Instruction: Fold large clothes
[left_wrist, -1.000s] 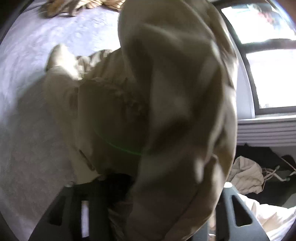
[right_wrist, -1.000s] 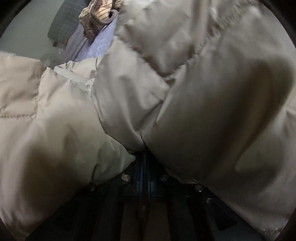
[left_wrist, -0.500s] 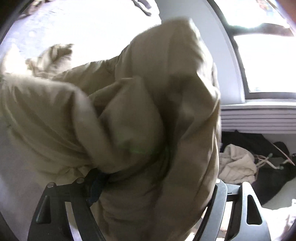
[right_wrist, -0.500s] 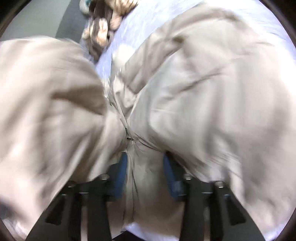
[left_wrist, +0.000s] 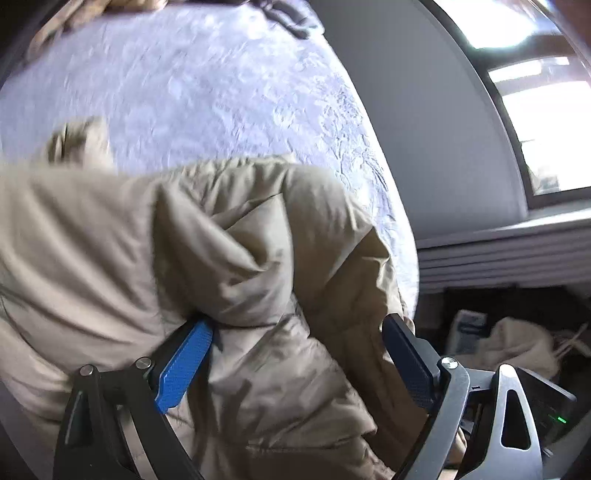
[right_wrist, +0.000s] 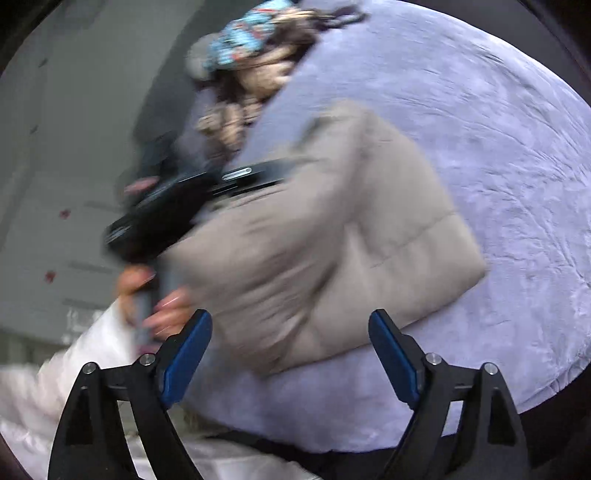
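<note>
Nearest, the left gripper (left_wrist: 295, 354) sits right in the beige puffer jacket (left_wrist: 229, 251): its jaws are opening wide, padding bulging between them but no pad pressing it. The right gripper (right_wrist: 290, 354) hangs clear, its jaws opening on nothing, the jacket just beyond them, bundled and running away up-left across the lavender bed (right_wrist: 498, 155). The left looks nearer for any regrasp.

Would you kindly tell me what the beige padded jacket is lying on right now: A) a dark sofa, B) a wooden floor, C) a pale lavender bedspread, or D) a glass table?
C: in the right wrist view the jacket rests bunched on the lavender bedspread, which shows around it.
</note>
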